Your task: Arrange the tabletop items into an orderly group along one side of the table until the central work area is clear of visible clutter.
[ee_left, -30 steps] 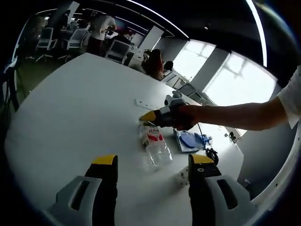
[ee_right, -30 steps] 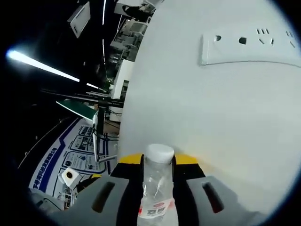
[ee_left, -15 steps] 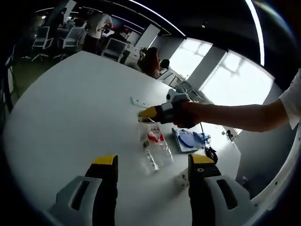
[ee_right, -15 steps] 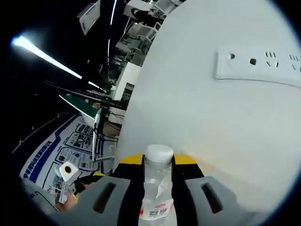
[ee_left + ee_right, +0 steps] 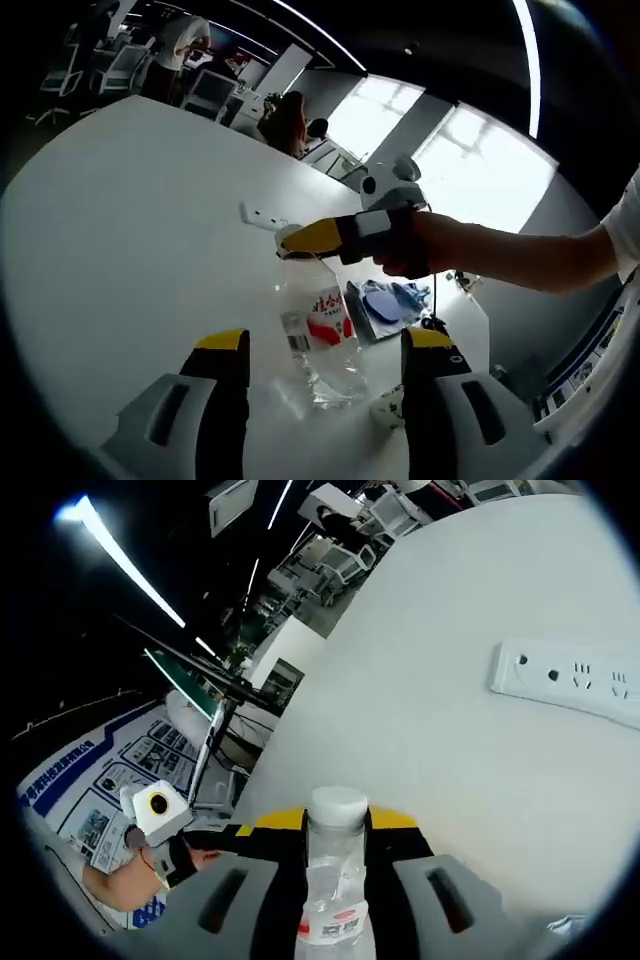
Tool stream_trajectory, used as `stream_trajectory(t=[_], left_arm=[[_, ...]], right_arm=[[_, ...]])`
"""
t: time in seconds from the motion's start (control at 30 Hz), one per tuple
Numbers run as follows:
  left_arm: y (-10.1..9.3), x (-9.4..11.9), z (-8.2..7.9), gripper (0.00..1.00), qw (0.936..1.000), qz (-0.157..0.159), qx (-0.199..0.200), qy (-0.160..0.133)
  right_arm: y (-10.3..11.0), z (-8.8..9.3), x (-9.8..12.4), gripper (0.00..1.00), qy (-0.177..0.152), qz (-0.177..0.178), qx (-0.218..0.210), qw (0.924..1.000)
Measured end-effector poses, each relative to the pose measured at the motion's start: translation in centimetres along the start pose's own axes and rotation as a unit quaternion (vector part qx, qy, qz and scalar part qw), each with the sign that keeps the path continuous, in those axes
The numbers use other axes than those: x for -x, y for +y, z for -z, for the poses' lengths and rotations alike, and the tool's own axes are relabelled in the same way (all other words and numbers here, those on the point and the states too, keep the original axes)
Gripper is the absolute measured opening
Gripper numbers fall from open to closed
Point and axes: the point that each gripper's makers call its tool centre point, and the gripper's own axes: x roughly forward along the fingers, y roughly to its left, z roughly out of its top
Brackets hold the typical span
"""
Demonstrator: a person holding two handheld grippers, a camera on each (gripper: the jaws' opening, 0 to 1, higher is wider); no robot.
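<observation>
A clear plastic water bottle [image 5: 318,330] with a red and white label stands tilted, cap end raised, its base low near the white table [image 5: 120,250]. My right gripper [image 5: 305,238], held by a hand, comes in from the right and is shut on the bottle's neck. In the right gripper view the white cap [image 5: 338,805] sticks up between the yellow-tipped jaws of the right gripper [image 5: 336,825]. My left gripper [image 5: 327,342] stands open just short of the bottle, with nothing between its jaws.
A white power strip [image 5: 260,217] [image 5: 572,678] lies on the table beyond the bottle. Blue items on a flat pad [image 5: 385,300], a black cable [image 5: 436,322] and a small white cube [image 5: 388,405] sit to the right. Office chairs and people are far behind.
The right gripper has lifted the bottle's neck, bringing the bottle from lying flat to tilted up. The left gripper's view has moved closer to the bottle.
</observation>
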Motion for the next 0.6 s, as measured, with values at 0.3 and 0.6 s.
stream_trajectory(t=[0.3,0.6], left_arm=[[-0.2,-2.6,1.2,0.63,0.9988,0.036,-0.012,0.03],[-1.3,-4.4,2.0,0.58,0.9958,0.067,-0.032,0.054]], right_arm=[[1.2,-0.2,1.2,0.18,-0.009,0.007,0.052,0.9986],[2.2,0.1,2.2,0.18,-0.023,0.011,0.079,0.9965]])
